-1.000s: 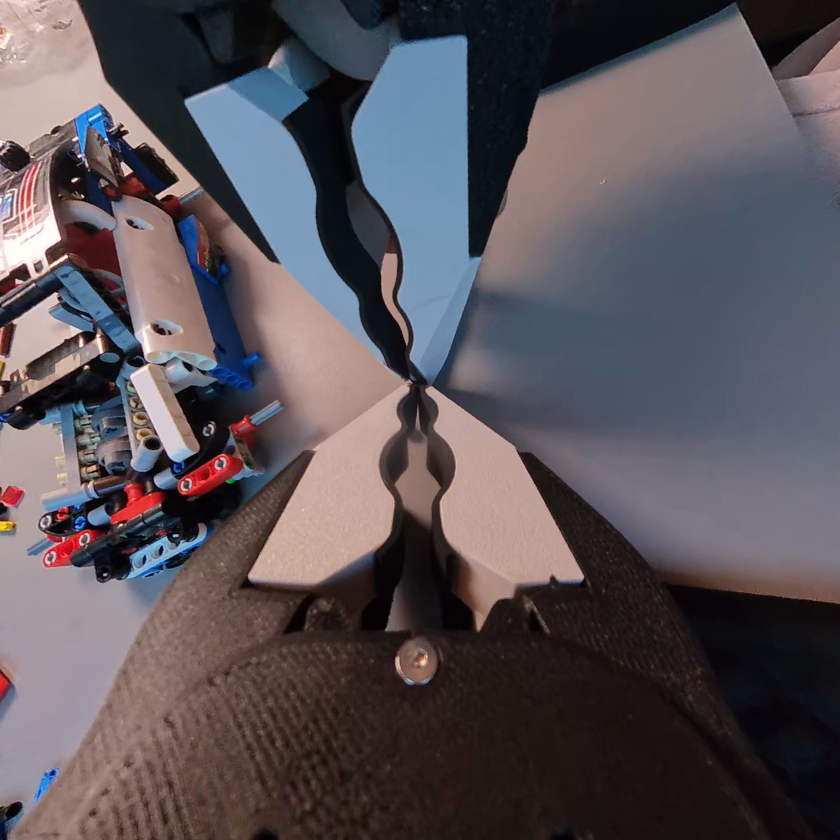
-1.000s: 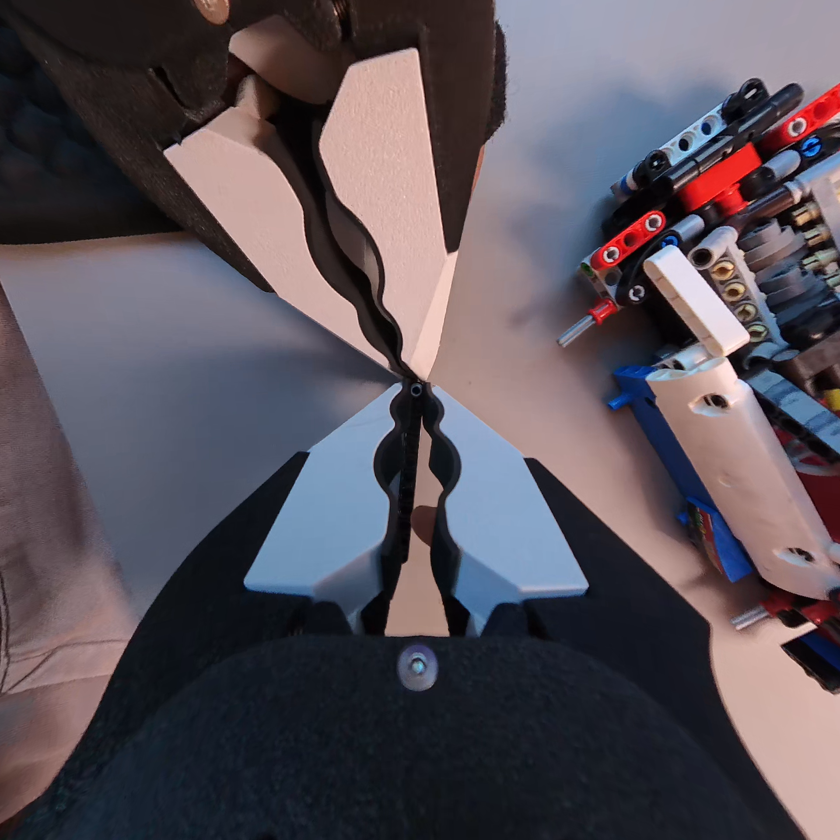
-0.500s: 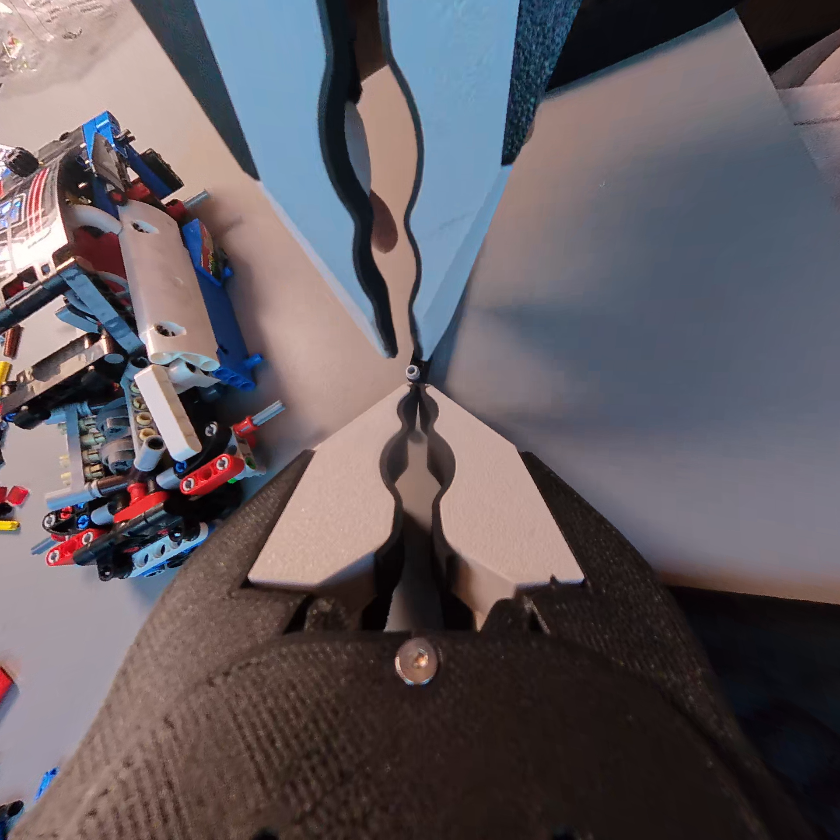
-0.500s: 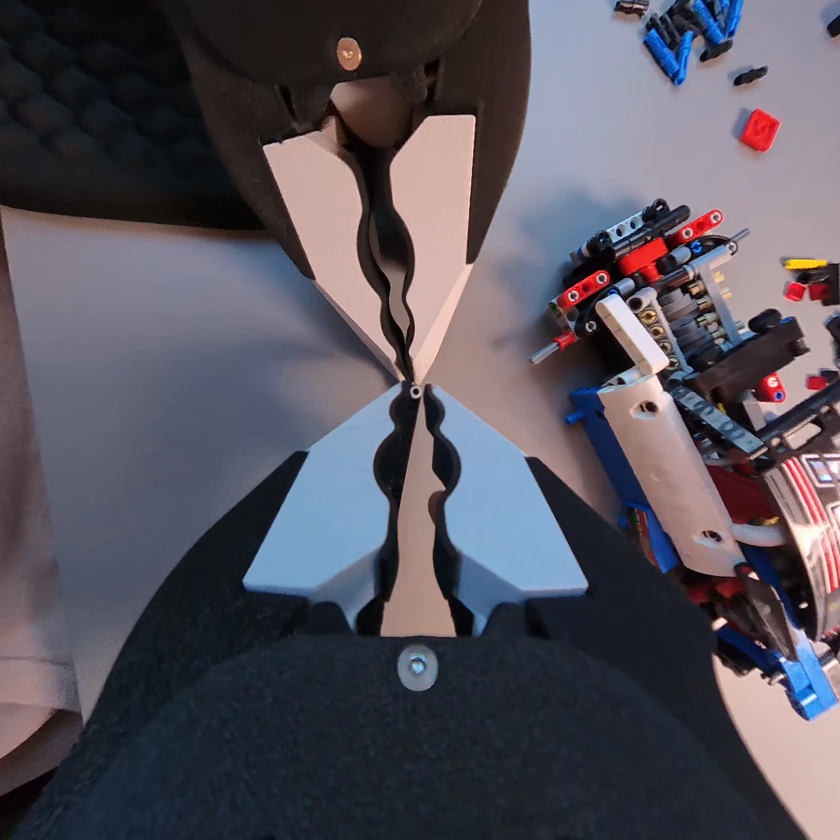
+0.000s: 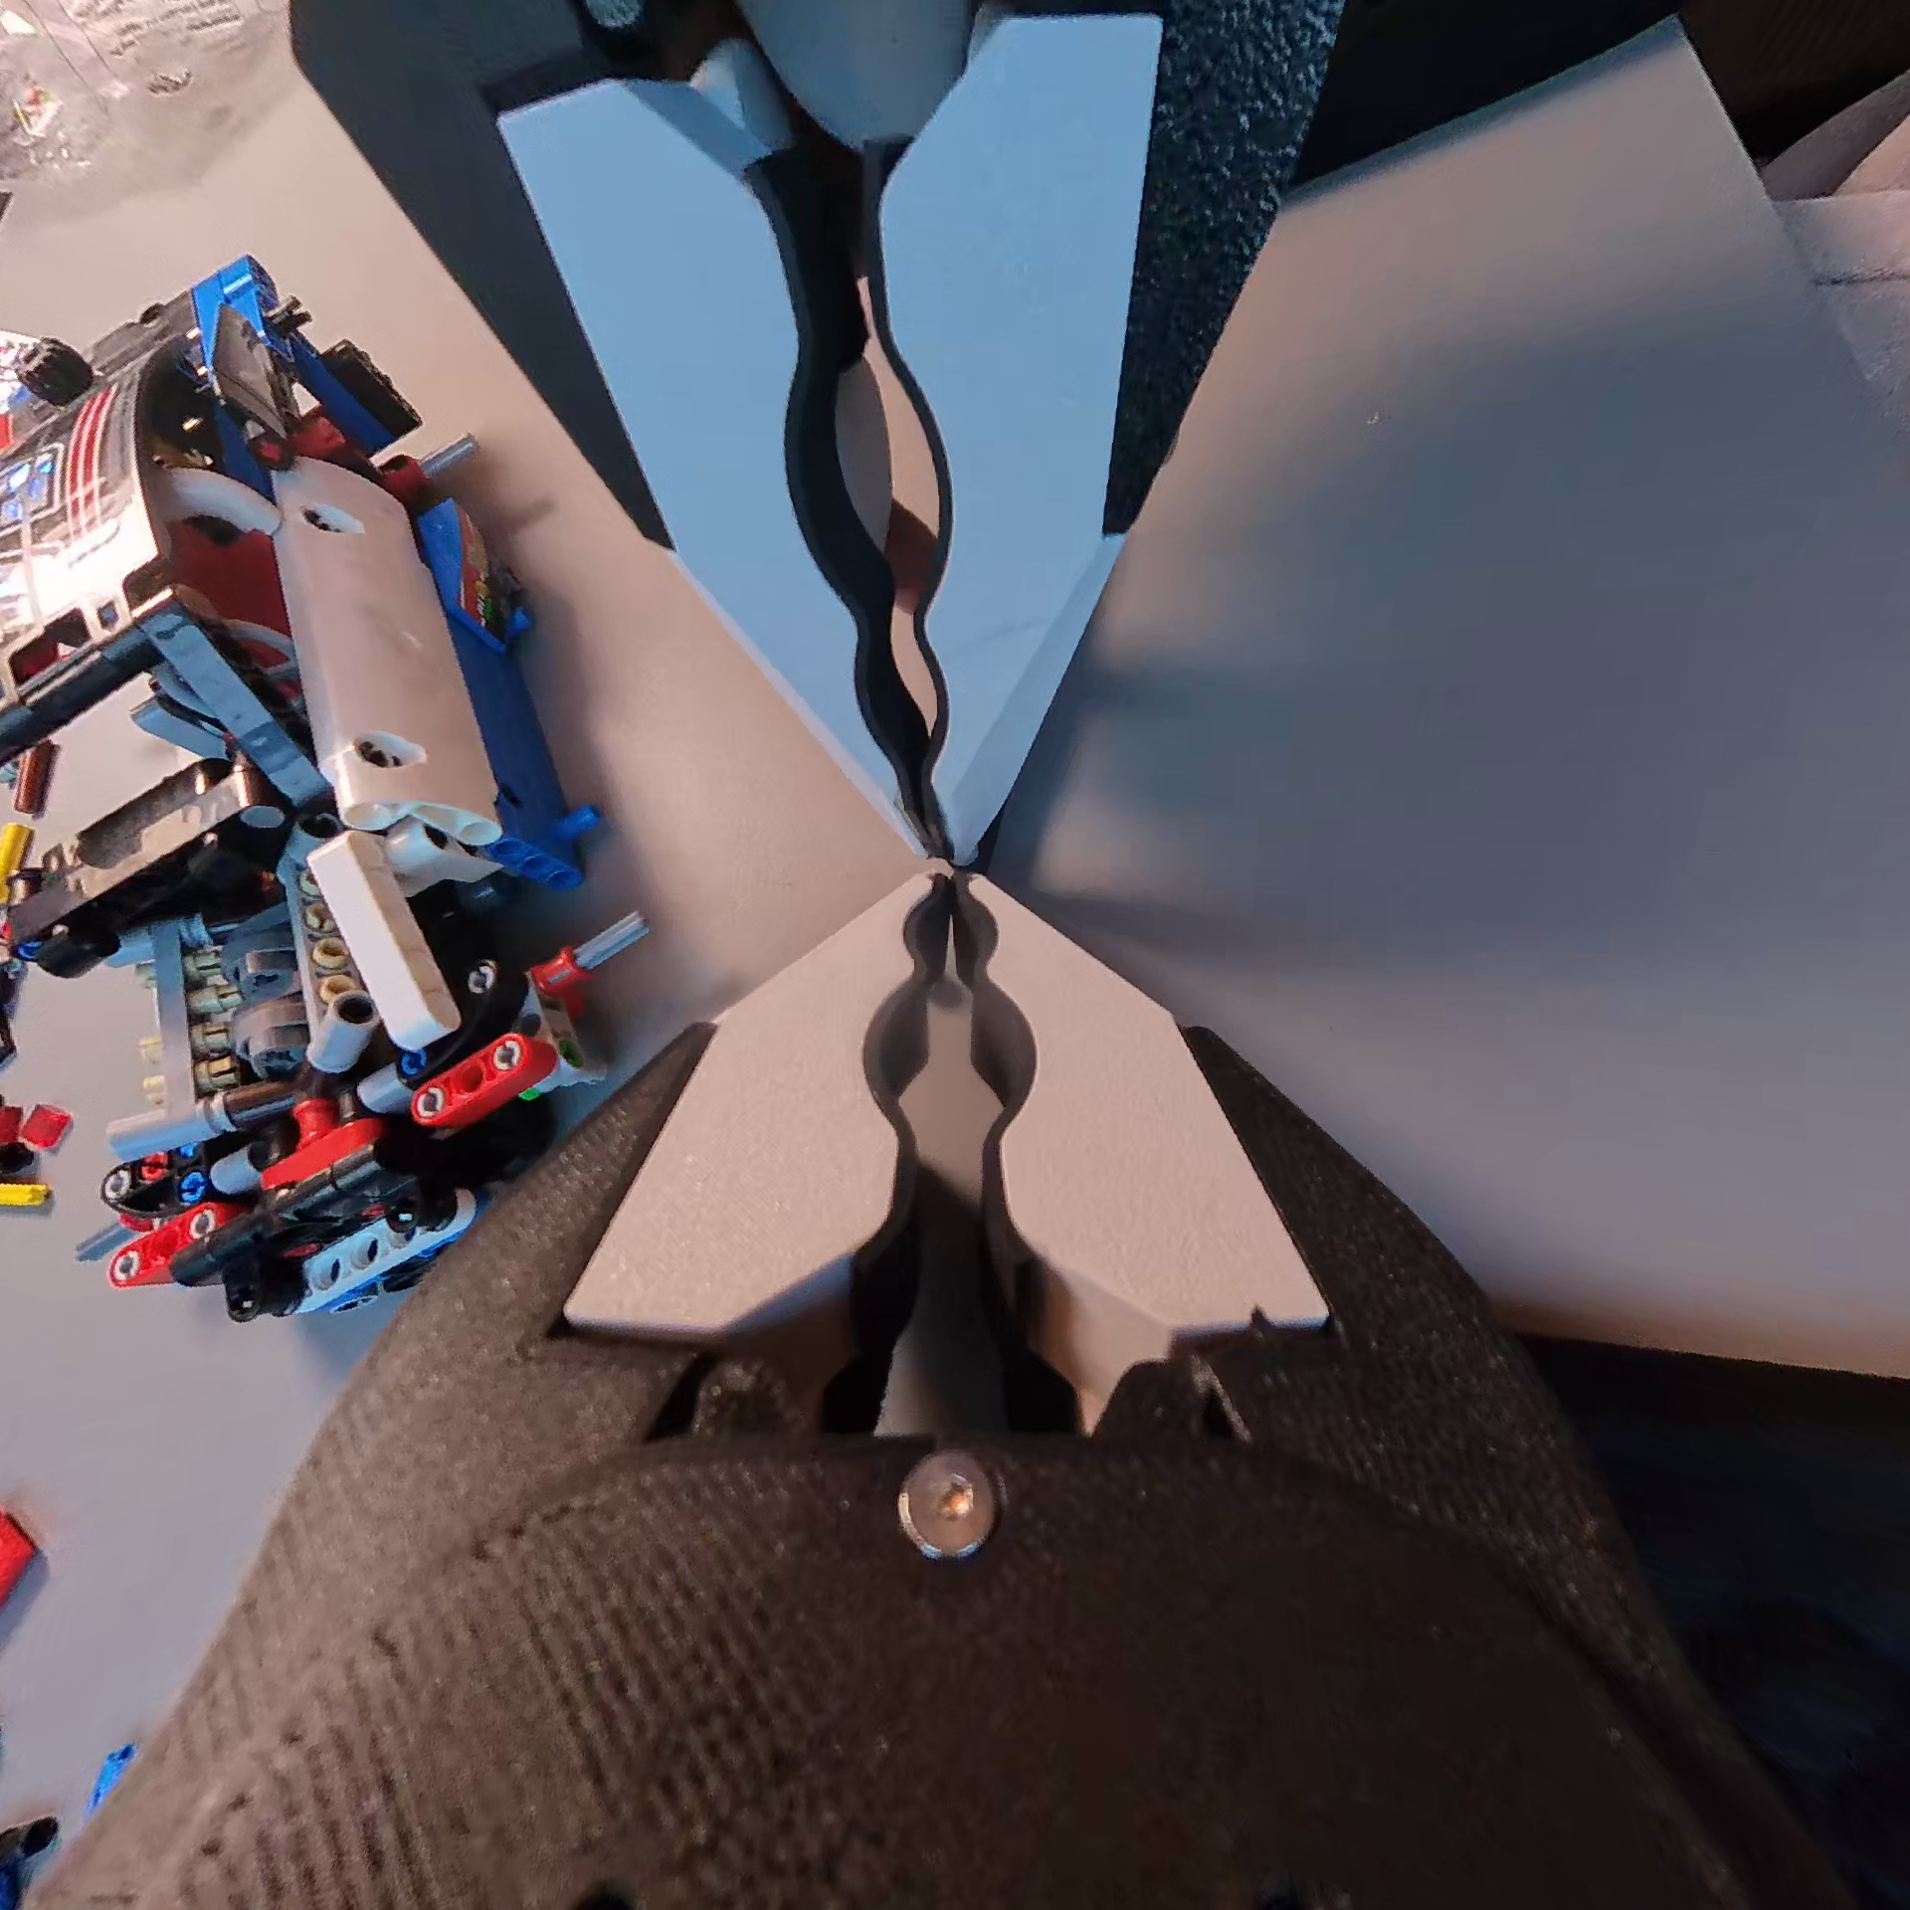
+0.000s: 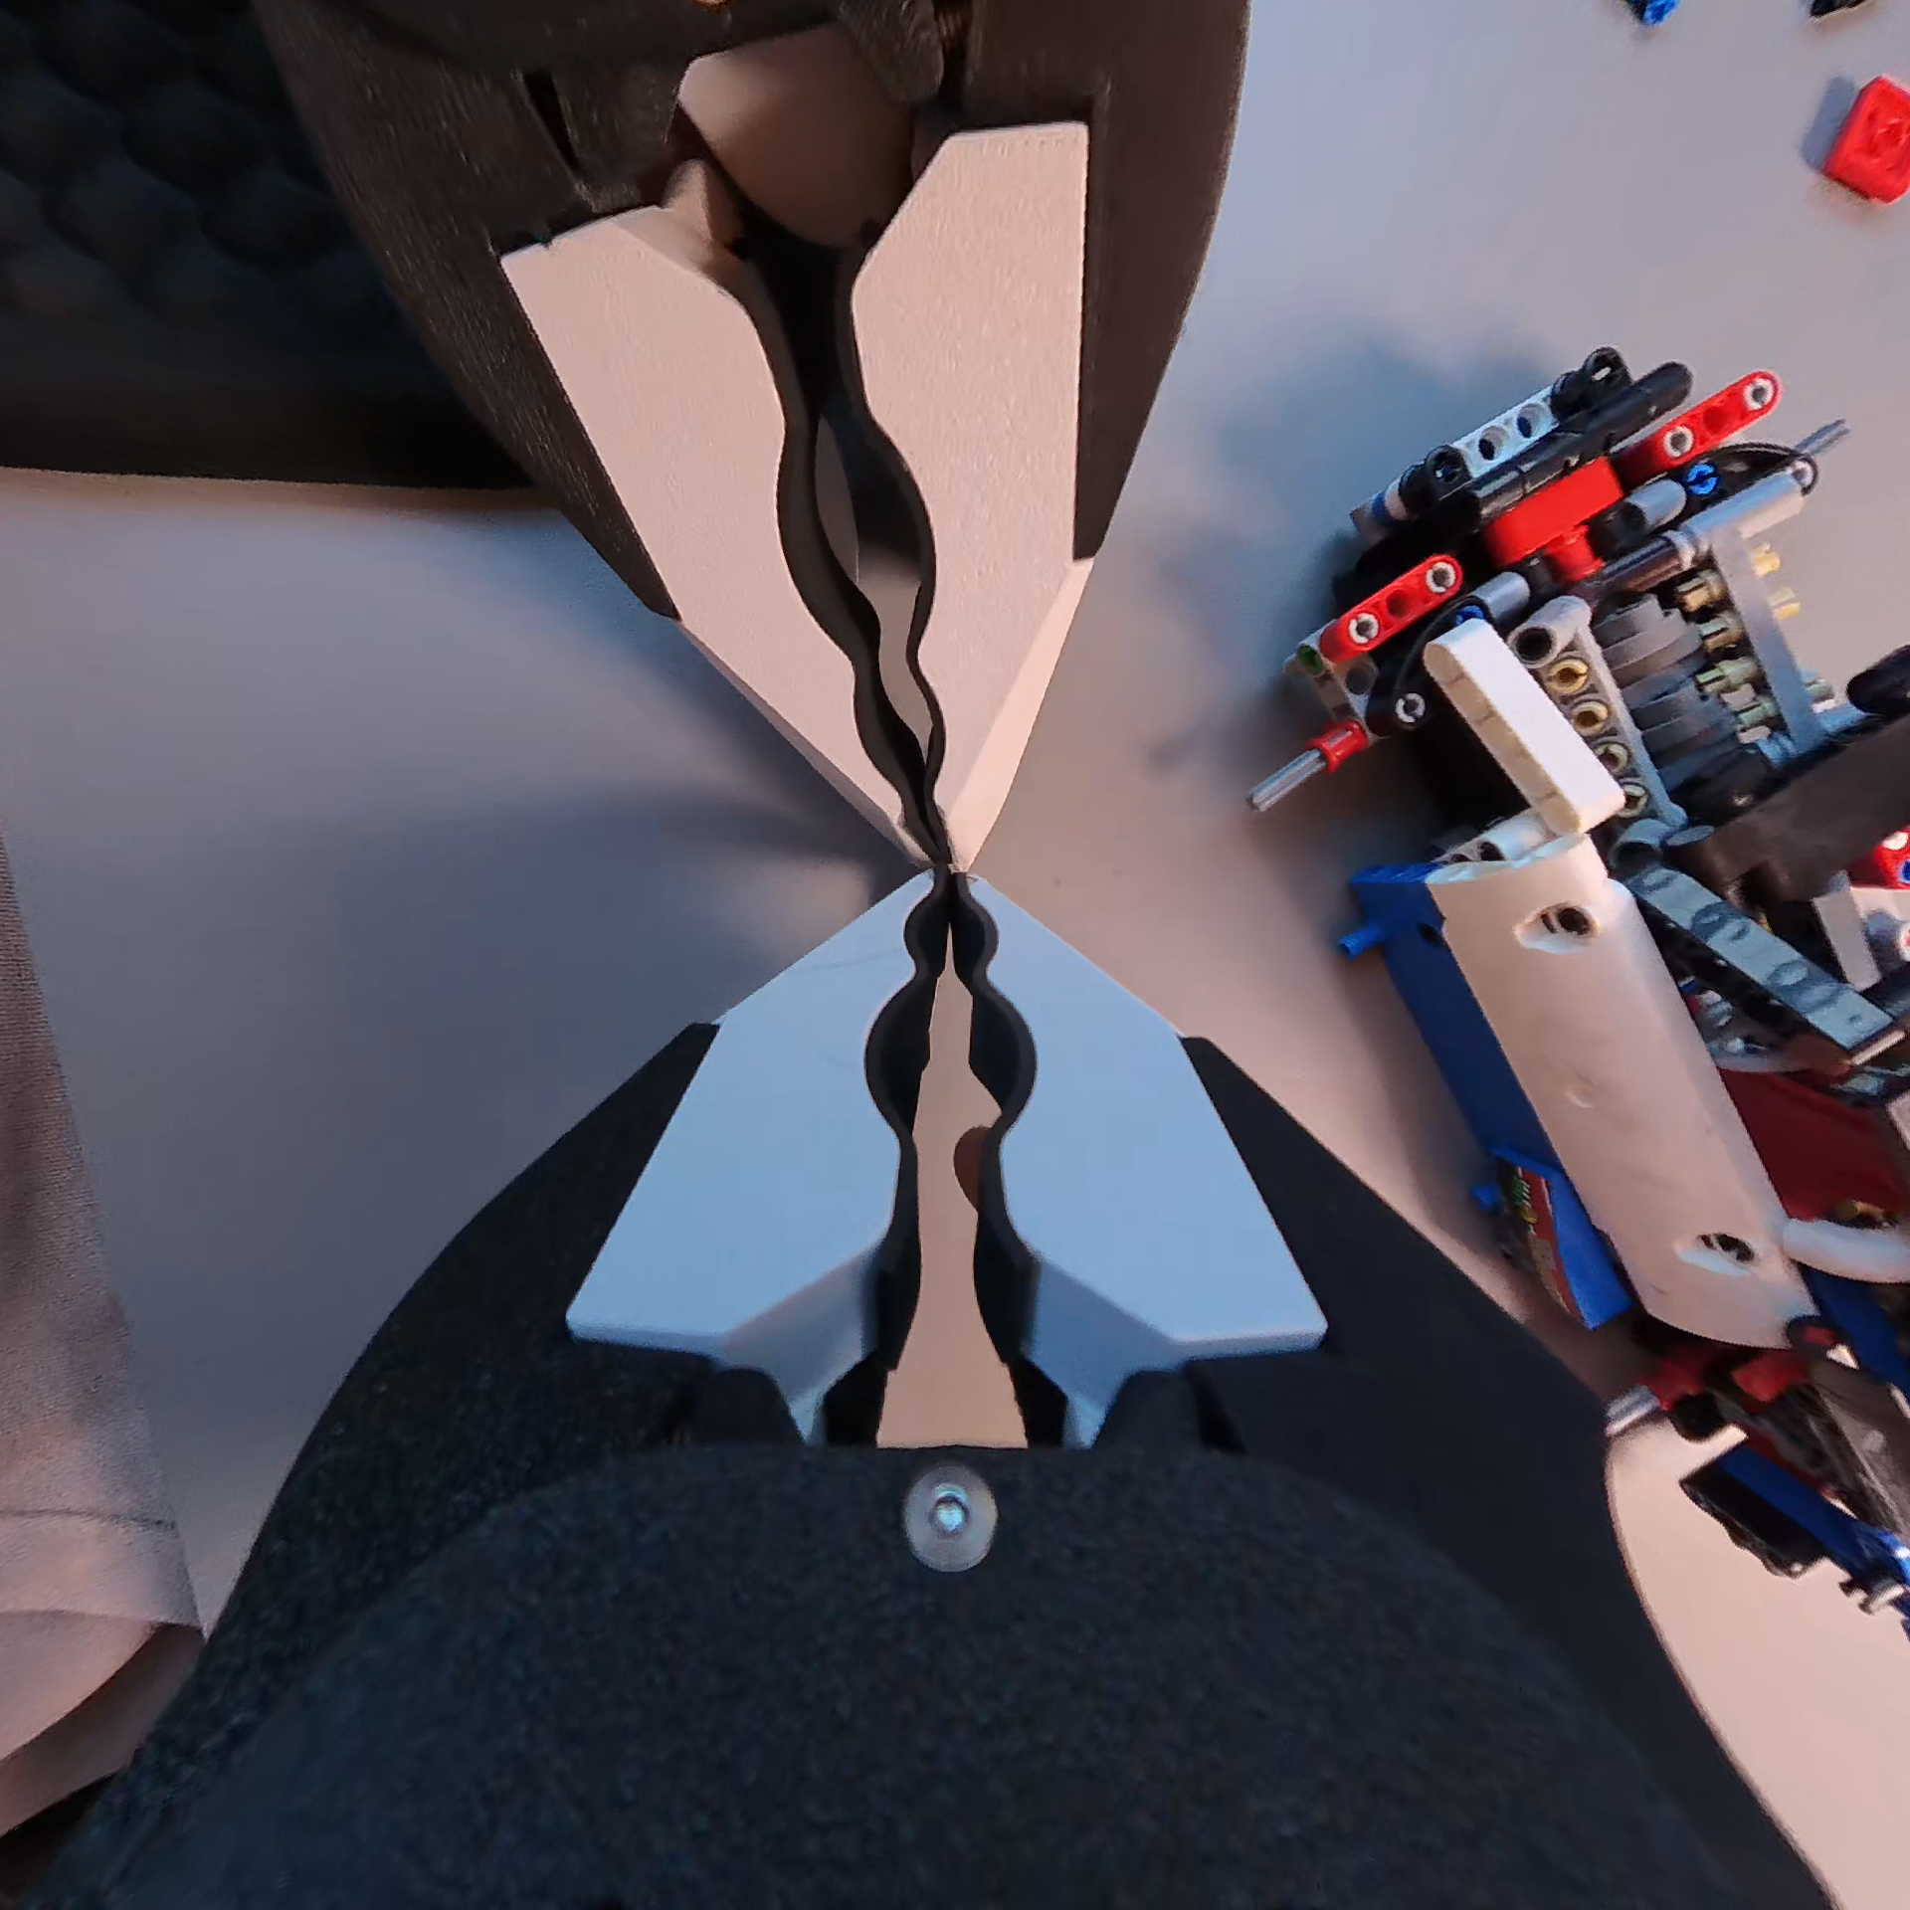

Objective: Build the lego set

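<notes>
My left gripper and my right gripper are both shut and meet tip to tip above the grey table. A tiny dark piece shows just where the tips touch, mostly hidden. The right gripper comes in from the top of the left wrist view. The left gripper comes in from the top of the right wrist view. The half-built lego vehicle, white, blue, red and black, lies on the table beside the grippers. It also shows in the right wrist view.
Loose small pieces lie left of the model: a red one and a yellow one. A red tile lies at the far right. A clear plastic bag lies beyond. The table edge and a sleeve are close. Less than 4 cm separates the two grippers' tips. Both grippers' tips are roughly 25 cm from the red tile.
Half a second ago the two grippers' tips stood slightly apart with a small grey ringed piece showing between them. Now they have closed up tip to tip again.
</notes>
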`<state>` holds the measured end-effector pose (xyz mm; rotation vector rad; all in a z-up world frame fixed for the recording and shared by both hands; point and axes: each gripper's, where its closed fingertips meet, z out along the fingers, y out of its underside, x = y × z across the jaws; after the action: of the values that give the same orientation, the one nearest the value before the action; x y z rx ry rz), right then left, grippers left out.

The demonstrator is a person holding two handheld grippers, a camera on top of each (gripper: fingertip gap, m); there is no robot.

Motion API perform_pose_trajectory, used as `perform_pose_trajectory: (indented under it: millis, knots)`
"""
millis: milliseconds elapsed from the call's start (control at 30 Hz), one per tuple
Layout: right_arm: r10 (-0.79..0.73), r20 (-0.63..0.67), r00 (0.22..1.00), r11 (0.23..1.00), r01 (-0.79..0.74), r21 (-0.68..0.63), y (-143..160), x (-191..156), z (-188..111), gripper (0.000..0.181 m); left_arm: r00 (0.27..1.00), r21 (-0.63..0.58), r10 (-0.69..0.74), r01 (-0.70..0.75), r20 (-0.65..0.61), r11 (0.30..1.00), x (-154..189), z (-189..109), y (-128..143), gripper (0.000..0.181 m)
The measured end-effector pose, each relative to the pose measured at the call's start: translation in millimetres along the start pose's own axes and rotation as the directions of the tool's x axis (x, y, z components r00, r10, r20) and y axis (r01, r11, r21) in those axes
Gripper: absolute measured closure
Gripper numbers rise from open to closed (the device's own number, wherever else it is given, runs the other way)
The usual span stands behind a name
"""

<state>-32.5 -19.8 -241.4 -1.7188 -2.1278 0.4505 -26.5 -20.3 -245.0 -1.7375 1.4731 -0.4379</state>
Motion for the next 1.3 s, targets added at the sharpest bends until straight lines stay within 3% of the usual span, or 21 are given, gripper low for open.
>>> perform_pose_trajectory:
  millis: [167,233,300,400,467,567,633,733,800,1033,1200,1300]
  knots:
    - [0.027,-0.016,1.0,0.995,-0.026,0.092,-4.7,1.8,-4.6,0.181,1.0,0.001,0.003,-0.003,0.006,1.0,-0.5,-0.2,-0.1,0.181]
    - [0.075,0.032,0.997,0.988,-0.078,0.136,-6.8,-1.3,-14.8,0.167,1.0,0.003,0.007,-0.007,0.011,1.0,-0.7,-0.4,-0.4,0.181]
    - [0.054,0.031,0.998,0.994,-0.056,0.092,5.5,-4.0,-20.1,0.155,1.0,0.008,0.007,-0.007,0.01,1.0,-0.6,-1.3,-0.6,0.176]
    - [0.039,0.01,0.999,0.997,-0.04,0.065,19.8,-6.4,-19.2,0.157,1.0,0.046,-0.011,0.01,0.022,0.999,-6.2,-8.3,-2.2,0.172]
    - [0.026,0.014,1.0,0.998,-0.027,0.05,26.8,-6.6,-16.5,0.168,0.998,0.073,-0.035,0.031,0.052,0.997,-17.9,-18.7,-1.1,0.171]
    - [-0.09,0.038,0.995,0.996,0.09,0.004,34.9,-3.5,-15.1,0.176,0.991,0.106,-0.103,0.094,0.08,0.99,-39.7,-39.4,5.1,0.168]
    - [-0.201,0.1,0.975,0.978,0.204,-0.029,37.9,-3.9,-16.3,0.175,0.988,0.128,-0.157,0.155,0.005,0.98,-38.5,-47.6,8.5,0.169]
    - [-0.34,0.148,0.929,0.93,0.356,-0.097,42.6,1.8,-17.6,0.176,0.983,0.1,-0.169,0.177,-0.075,0.979,-25.9,-43.7,13.2,0.169]
    - [-0.353,0.185,0.917,0.923,0.374,-0.095,41.2,-0.2,-18.0,0.168,0.984,0.052,-0.147,0.153,-0.096,0.987,-15.8,-33.9,14.5,0.169]
    - [-0.235,0.09,0.968,0.967,0.223,0.123,25.4,2.1,-28.3,0.164,0.989,-0.04,-0.115,0.112,-0.097,0.993,-5.7,-11.1,11.6,0.169]
    - [-0.124,-0.01,0.992,0.95,0.122,0.286,19.1,-3.5,-34.7,0.168,0.992,-0.053,-0.102,0.098,-0.069,0.994,-7.4,-7.2,9.5,0.178]
    - [-0.072,-0.128,0.989,0.892,0.121,0.436,-2.8,-7.3,-46.0,0.167,0.98,0.051,-0.182,0.186,-0.086,0.981,-10.3,-12.2,-6.0,0.178]
